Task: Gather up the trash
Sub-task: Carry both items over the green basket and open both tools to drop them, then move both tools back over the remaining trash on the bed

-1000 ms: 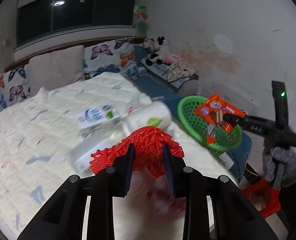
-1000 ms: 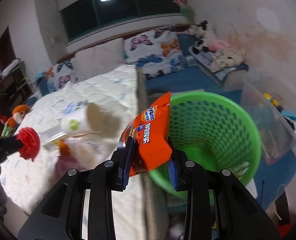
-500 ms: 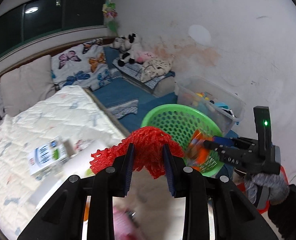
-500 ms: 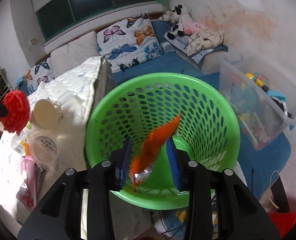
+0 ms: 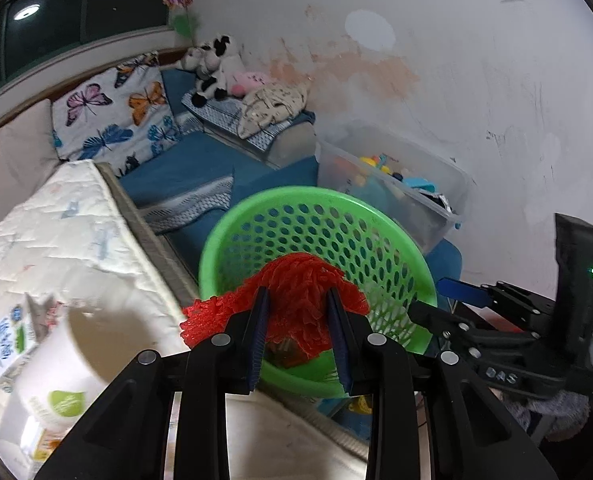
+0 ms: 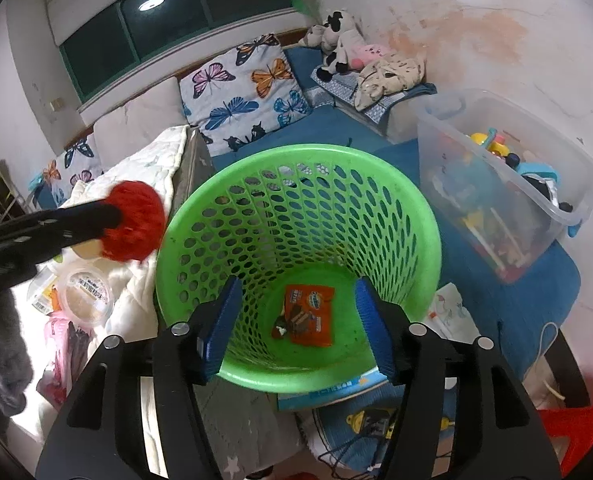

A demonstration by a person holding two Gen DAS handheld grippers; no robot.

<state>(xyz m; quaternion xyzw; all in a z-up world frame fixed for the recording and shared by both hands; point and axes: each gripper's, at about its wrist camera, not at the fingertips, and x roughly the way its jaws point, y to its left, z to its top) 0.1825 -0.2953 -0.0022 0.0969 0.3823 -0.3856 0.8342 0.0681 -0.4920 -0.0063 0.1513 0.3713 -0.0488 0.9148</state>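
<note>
Since the earlier frame I have carried the left gripper (image 5: 298, 332) off the bed toward the basket, and the orange snack wrapper (image 6: 309, 314) has left the right gripper (image 6: 298, 322) and dropped into the basket.

1. Right gripper. Its jaws have just been opening and now stand apart with nothing between them. I see it poised over the mouth of the green perforated plastic basket (image 6: 380, 184), pointing down into it. In the left wrist view the same gripper (image 5: 452, 292) sits at the basket's right rim.

2. Orange snack wrapper. It lies flat on the basket floor, apart from the blue pads (image 6: 370, 312).

3. Left gripper. It is clamped on a crumpled red foam fruit net (image 5: 300, 284), which bulges above and to the left of the pads. The net hangs over the near rim of the basket (image 5: 232, 220) in the left wrist view. In the right wrist view the net (image 6: 134, 222) shows just left of the basket rim, above the bed edge.

4. Remaining items on the white quilted mattress (image 5: 56, 232): a white paper cup with a green label (image 5: 64, 364), lying on its side with its mouth toward the camera; a white carton with blue print (image 5: 8, 336) just beside it; a round clear lidded tub (image 6: 87, 294); and pink packaging (image 6: 62, 344) below the tub.

5. Surroundings. A clear plastic storage box of toys (image 6: 508, 200) stands to the right of the basket on the blue floor mat (image 6: 552, 280).
</note>
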